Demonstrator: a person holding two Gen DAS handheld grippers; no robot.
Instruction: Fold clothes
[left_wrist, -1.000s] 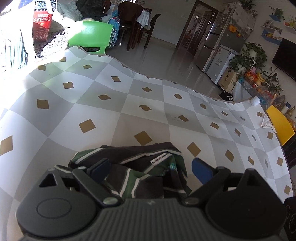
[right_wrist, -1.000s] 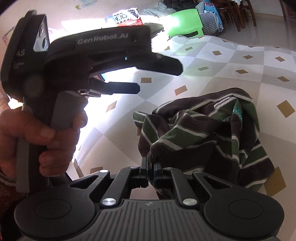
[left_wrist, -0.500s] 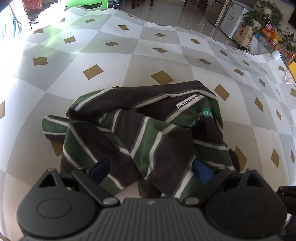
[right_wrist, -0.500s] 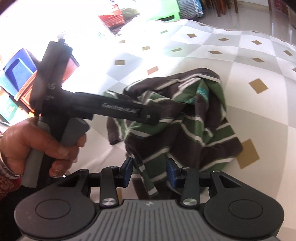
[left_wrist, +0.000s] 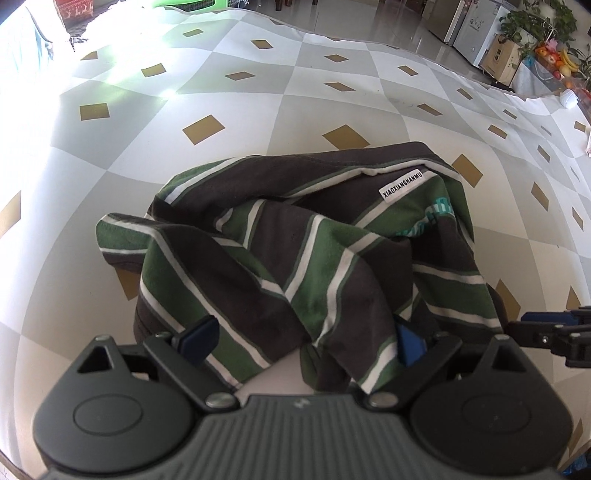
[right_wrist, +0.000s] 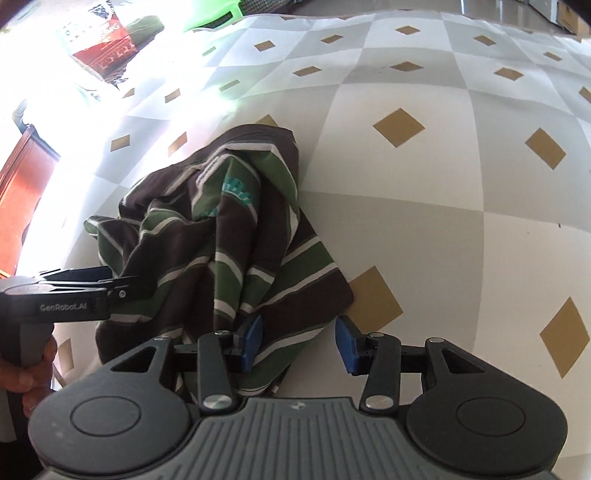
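A: Green, brown and white stripes, soft knit: our shirt (left_wrist: 306, 258) lies in a crumpled heap on the checked bench (left_wrist: 184, 184), directly ahead of the left tool (left_wrist: 303, 338) and spilling back between its pads.

B: We hold nothing with that one. Its jaws stand wide, the cloth lying loose between them without being pressed.

A: And the right tool (right_wrist: 299, 341)? Its jaws have just been opening.

B: They stand partly apart now. The near hem of the shirt (right_wrist: 221, 236) lies against its left pad, and bare bench shows in front of the right pad, so we grip nothing there either.

A: How do we expect it to handle?

B: Light and limp, we think. It will sag and drag instead of keeping any shape, and one pinch could gather several layers at once.

A: Then where do we take hold?

B: We would look for a single edge. The neckline, with its white label (left_wrist: 402, 184), sits at the far side of the heap from the left tool. The brown hem corner just ahead of the right tool looks like the cleanest single layer.

A: So we pinch two separate edge points and spread it flat before any fold.

B: Agreed, though the sleeves are buried and we cannot tell where they lie.
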